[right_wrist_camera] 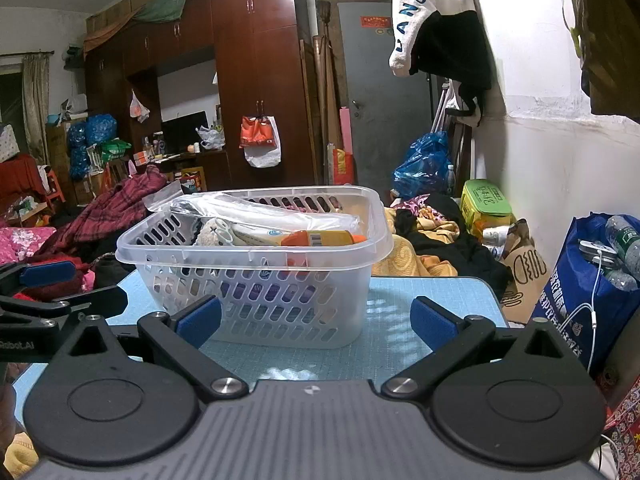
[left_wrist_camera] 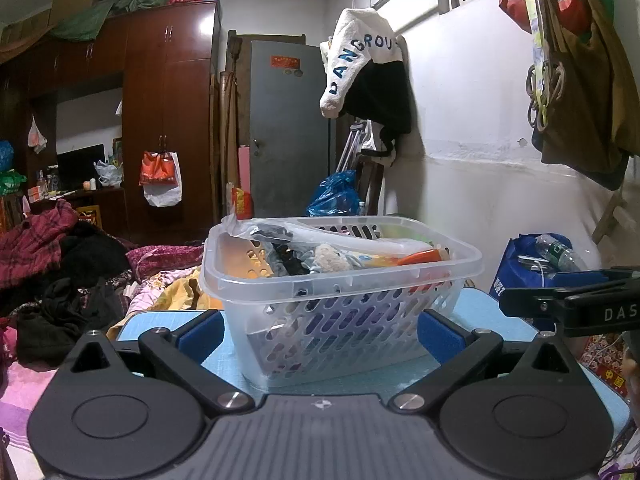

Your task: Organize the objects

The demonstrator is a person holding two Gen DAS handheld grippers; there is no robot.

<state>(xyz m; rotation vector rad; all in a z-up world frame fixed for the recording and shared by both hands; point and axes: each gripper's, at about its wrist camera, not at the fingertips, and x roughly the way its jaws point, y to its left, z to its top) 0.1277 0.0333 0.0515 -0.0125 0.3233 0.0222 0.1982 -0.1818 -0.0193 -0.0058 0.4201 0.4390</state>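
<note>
Both claws stood wide and empty, the left claw and the right claw each hanging just short of the basket, probably because nothing loose was left to pick up. The basket sat on the blue table, already holding an orange bottle, a fluffy toy and a clear bag laid across them.

One clear basket, one worktop, two hand-held grippers, left and right, one orange bottle inside the basket
</note>
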